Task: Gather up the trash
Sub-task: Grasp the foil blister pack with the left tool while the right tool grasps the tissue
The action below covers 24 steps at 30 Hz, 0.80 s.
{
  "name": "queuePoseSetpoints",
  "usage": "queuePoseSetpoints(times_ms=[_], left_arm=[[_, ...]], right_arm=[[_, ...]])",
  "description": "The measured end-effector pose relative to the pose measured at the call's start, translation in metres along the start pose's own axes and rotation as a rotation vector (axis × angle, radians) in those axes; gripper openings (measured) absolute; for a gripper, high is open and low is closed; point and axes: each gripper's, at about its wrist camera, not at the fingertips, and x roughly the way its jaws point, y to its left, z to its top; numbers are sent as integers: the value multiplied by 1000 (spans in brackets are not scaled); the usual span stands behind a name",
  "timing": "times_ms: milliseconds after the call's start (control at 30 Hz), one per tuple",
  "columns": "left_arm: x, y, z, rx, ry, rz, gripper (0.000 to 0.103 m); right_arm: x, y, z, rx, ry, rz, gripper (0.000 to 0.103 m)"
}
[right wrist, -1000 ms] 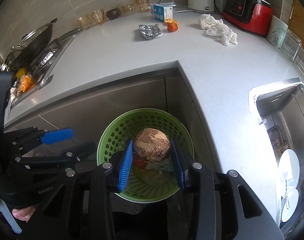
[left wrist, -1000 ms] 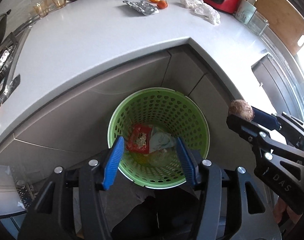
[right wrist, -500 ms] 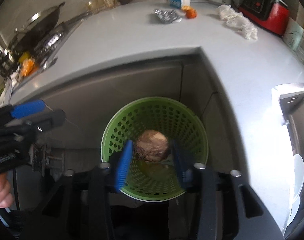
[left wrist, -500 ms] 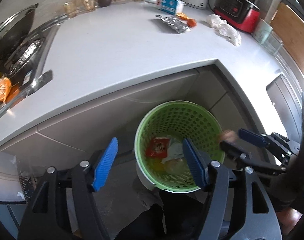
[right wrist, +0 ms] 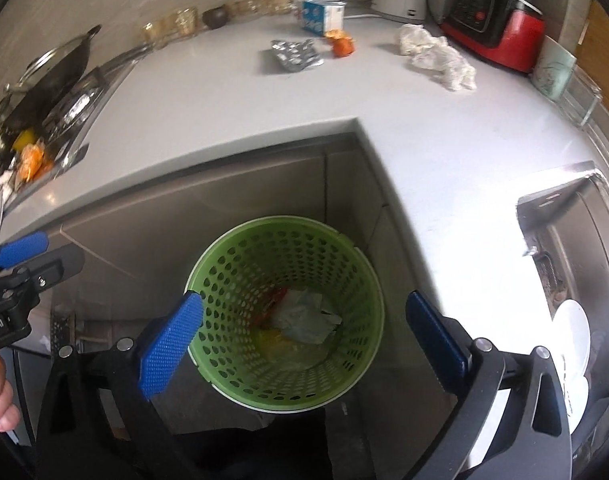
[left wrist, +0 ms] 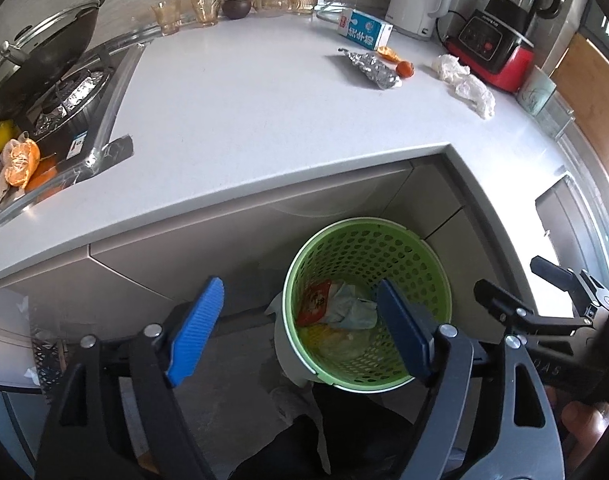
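The left tool point(left wrist: 300, 330) and right tool point(right wrist: 304, 344) were spread wide, holding nothing. The green perforated trash basket point(right wrist: 224, 264) sat directly below both. "bot.AI" was legible on the left tool.

Black grippers, blue ribbed pads point(right wrist: 170, 346)

Daylight glare at right; fisheye edges warped, slightly blurred.

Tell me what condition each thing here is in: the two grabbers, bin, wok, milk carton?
Right gripper: open, empty, above the bin.
Left gripper: open, empty.
Green bin: upright, trash at the bottom.
Wok: lid on.
Milk carton: lying on its side.
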Motion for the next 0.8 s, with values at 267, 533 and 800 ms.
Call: queuePoseSetpoints(times_ms=[267, 533, 800], left_arm=[[0, -14, 19, -1, -9, -37, 90], [22, -41, 80, -7, -49, -31, 95], [77, -81, 159, -14, -43, -43, 95]], right_arm=[[-5, -18, 12, 13, 1, -38, 101], [6, -55, 58, 4, -36, -71, 101], [40, -105, 131, -6, -70, -70, 101]])
